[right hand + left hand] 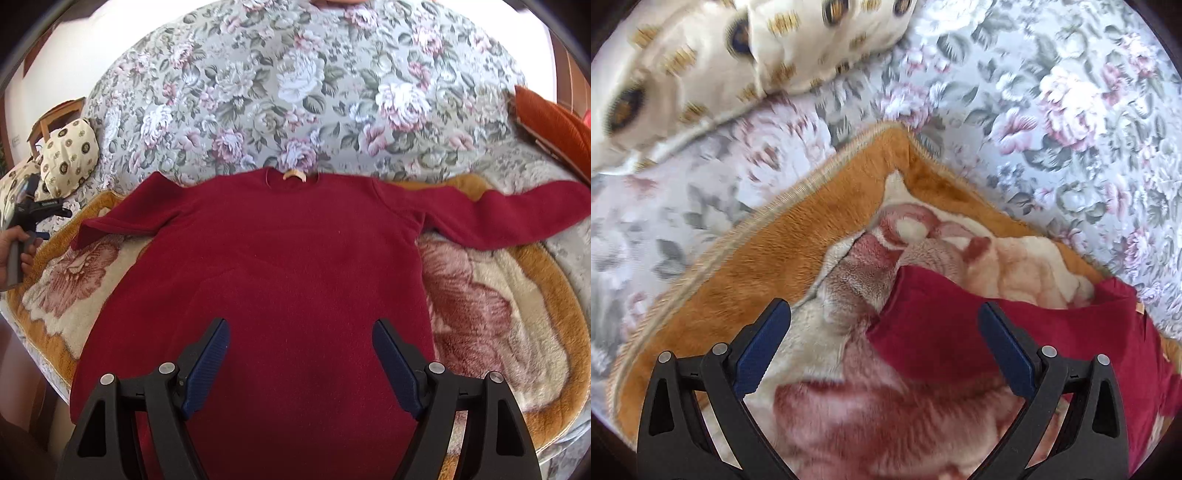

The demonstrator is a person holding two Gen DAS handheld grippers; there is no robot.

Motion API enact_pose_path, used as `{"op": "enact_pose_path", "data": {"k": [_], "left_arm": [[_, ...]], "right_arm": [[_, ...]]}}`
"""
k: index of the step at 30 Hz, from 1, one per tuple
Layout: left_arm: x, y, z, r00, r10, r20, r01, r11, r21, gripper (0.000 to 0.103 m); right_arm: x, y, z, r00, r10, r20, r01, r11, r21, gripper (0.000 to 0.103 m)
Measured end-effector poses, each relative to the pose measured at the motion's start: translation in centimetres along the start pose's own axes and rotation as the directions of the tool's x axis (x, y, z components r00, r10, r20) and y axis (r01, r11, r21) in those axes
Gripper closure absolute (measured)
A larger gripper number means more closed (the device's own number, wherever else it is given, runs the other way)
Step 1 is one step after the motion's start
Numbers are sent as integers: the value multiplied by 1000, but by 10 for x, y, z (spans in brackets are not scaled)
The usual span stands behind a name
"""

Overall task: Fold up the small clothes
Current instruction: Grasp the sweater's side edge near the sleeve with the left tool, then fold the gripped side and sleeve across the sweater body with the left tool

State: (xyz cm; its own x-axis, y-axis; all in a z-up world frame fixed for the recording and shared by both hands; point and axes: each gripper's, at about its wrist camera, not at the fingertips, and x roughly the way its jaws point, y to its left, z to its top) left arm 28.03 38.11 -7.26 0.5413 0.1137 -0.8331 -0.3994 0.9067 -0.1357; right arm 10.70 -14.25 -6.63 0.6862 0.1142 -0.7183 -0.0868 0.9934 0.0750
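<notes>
Clearly, from the left wrist view, the left hand-held gripper (884,325) hangs with its jaws wide and empty over the blanket (746,258), and the sweater (960,332) sleeve end lies between and just beyond its fingertips, untouched. The risk here is pinching plush blanket pile along with the cuff, since the sleeve lies flat on it; a shallow bite could also let the sleeve slip out mid-fold. This gripper points down and forward, toward the blanket's corner, with a pillow (701,66) well beyond it. From the right wrist view, the right hand-held gripper (301,328) is likewise spread wide and holds nothing, hovering over the sweater's lower body. The sweater (295,240) lies face up and flat on the blanket (517,314), collar away, both sleeves stretched out sideways. Its far sleeve runs off the blanket onto the floral bedcover (295,92), so a careless fold could drag it crooked. At the sweater's left, a hand (14,251) grips the other tool.
</notes>
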Motion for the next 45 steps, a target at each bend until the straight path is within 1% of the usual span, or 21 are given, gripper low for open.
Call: {"op": "enact_pose_path", "data": {"k": [2,4,6,7,8,9,10,11,12,15,19,25,28,31,33,35,36,38,42,44,45], "left_arm": [[17,-2,-2,999,-2,-39,3,1000,27,8],[32,-8,-10,997,22,-71,-16,996,83,16],[43,-8,-20,994,19,-111,-6,994,113,37],[43,-6,-26,995,1,-103,10,994,112,37],[41,-5,-28,997,-6,-78,15,993,114,43],[38,-4,-31,998,-21,-58,28,993,112,55],[36,-4,-33,998,-32,-45,36,993,109,61],[32,-3,-35,999,-41,-28,44,993,109,75],[28,-3,-36,998,-57,-10,58,992,111,85],[14,-4,-38,997,-73,36,69,992,109,95],[-10,0,-31,987,-92,133,83,994,75,95],[-52,25,0,971,4,240,11,998,-61,96],[-71,23,13,968,-34,250,52,996,-67,96],[-88,-5,12,959,-104,262,108,994,0,96],[-103,-35,6,942,-184,280,176,983,54,96],[-118,-65,-3,914,-288,285,270,957,101,96],[-127,-86,-8,889,-368,274,343,930,134,96],[-140,-126,-20,841,-480,248,441,875,198,96],[-155,-223,-48,753,-642,146,583,753,304,96],[-150,-274,-63,734,-672,99,614,718,328,96],[-146,-292,-69,729,-680,81,626,709,324,96]], "right_arm": [[1,-3,0,1000,2,-4,-2,1000,14,26],[1,-4,-1,1000,-1,-3,1,1000,24,26],[1,-4,0,1000,-8,-8,8,1000,25,26],[2,-3,0,1000,-11,-10,11,1000,22,26],[2,-2,0,1000,-15,-12,15,1000,16,26],[2,-1,0,1000,-20,-16,20,1000,8,26],[3,1,0,1000,-25,-18,25,1000,2,26],[4,2,0,999,-30,-21,30,1000,-3,26],[4,3,0,999,-34,-25,34,999,-7,26],[5,3,1,999,-39,-30,39,999,-7,26],[4,1,1,999,-37,-29,37,999,4,26],[3,1,1,999,-37,-26,37,999,1,26],[2,0,1,999,-34,-25,34,999,4,26],[1,0,2,999,-32,-18,32,999,12,26],[0,0,2,1000,-29,-11,29,999,16,26],[-2,-1,2,1000,-25,-3,25,999,20,26],[-2,-2,2,1000,-22,-1,22,1000,22,26],[-3,-3,1,1000,-17,3,17,999,30,26],[-7,-7,1,1000,-1,19,0,999,53,26],[-8,-9,0,1000,4,24,-5,998,62,26],[-8,-10,0,1000,8,27,-10,998,68,26]]}}
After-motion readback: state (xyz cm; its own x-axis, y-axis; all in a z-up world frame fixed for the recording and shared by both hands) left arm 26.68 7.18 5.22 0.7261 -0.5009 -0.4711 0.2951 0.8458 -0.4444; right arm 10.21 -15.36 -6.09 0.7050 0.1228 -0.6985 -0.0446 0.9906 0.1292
